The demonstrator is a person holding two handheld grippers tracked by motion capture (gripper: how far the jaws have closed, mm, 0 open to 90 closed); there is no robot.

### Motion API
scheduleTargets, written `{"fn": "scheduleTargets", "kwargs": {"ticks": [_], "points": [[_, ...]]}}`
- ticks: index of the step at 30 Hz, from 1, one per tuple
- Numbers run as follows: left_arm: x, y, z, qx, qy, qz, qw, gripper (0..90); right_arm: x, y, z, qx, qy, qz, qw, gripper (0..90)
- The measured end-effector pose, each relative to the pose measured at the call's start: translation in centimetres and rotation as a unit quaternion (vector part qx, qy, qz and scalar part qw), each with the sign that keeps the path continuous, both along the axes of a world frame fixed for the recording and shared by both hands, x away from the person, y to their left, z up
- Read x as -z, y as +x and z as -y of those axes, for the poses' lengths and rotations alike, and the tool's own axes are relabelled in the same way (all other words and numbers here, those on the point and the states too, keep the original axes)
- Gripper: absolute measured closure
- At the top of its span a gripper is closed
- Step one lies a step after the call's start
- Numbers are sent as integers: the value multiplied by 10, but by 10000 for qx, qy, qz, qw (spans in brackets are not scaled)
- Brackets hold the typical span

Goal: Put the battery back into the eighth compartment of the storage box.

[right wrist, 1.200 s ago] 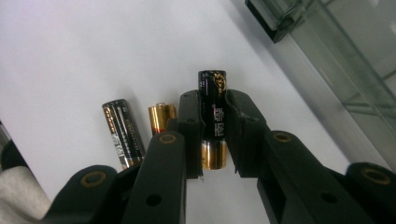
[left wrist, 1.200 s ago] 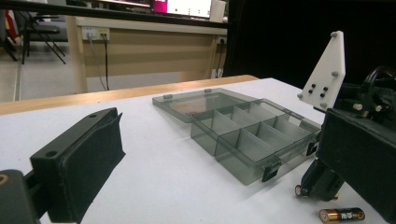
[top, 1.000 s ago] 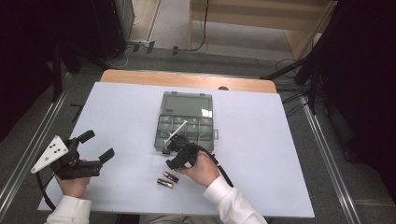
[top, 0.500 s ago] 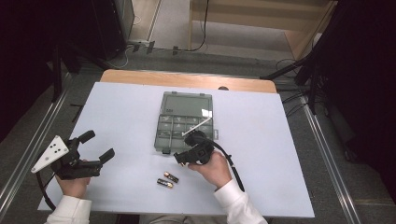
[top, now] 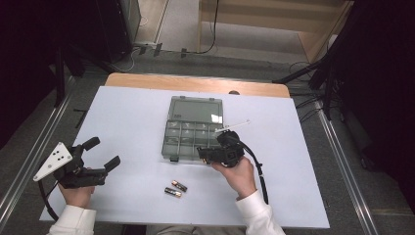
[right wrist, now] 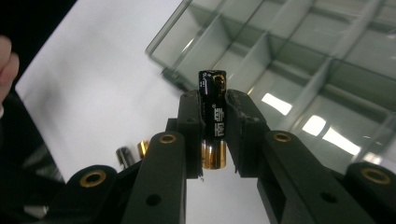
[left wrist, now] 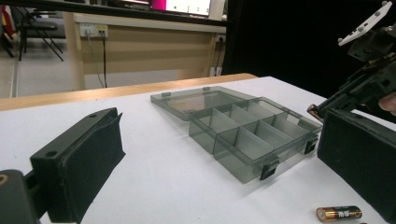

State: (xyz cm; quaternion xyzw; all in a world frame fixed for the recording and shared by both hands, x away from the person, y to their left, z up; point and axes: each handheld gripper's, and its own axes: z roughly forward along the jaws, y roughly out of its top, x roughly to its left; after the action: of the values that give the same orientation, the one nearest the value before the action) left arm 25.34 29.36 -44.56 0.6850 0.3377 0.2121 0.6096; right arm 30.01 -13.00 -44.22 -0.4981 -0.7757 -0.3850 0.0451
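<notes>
Presently counted, largest first.
Table (top: 122,122): one, white-topped, beneath both tongs.
Compartment box (top: 192,128): one, smoky clear plastic, lid laid open flat; its front right corner lies just beside the right gripper's tips.
Left gripper (top: 108,155): one, jaws spread wide, nothing between them, resting on the table well apart from the box.
Right gripper (right wrist: 215,128): one, jaws pinching a battery, held over the box's near edge.
Batteries: three. Held battery (right wrist: 212,119): black and gold, upright between the right pads. Loose batteries (top: 175,188): two, side by side on the table, between the two grippers, nearer the right one.
Obstructions: the right gripper's body covers the box's front right corner in the high view.
</notes>
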Motion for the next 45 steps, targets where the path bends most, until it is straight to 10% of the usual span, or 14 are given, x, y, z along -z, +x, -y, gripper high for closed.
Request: {"fn": "scheduleTargets", "kwargs": {"ticks": [8, 20, 22, 32, 45], "points": [[0, 0, -1, -3, -7, -12, 10000, 0, 12, 4, 25, 812, 604, -98, 9948, 780], [0, 0, -1, -1, -31, -41, 10000, 0, 19, 12, 37, 1087, 470, -183, 9928, 776], [0, 0, -1, 5, -36, -32, 10000, 0, 20, 14, 39, 1130, 411, -121, 9927, 661], [1, 1, 0, 24, -54, -72, 10000, 0, 18, 12, 38, 806, 173, 4, 9966, 143], [1, 1, 0, 22, -92, -91, 9999, 0, 10, -6, -1, -114, -694, 179, 9974, 0]]}}
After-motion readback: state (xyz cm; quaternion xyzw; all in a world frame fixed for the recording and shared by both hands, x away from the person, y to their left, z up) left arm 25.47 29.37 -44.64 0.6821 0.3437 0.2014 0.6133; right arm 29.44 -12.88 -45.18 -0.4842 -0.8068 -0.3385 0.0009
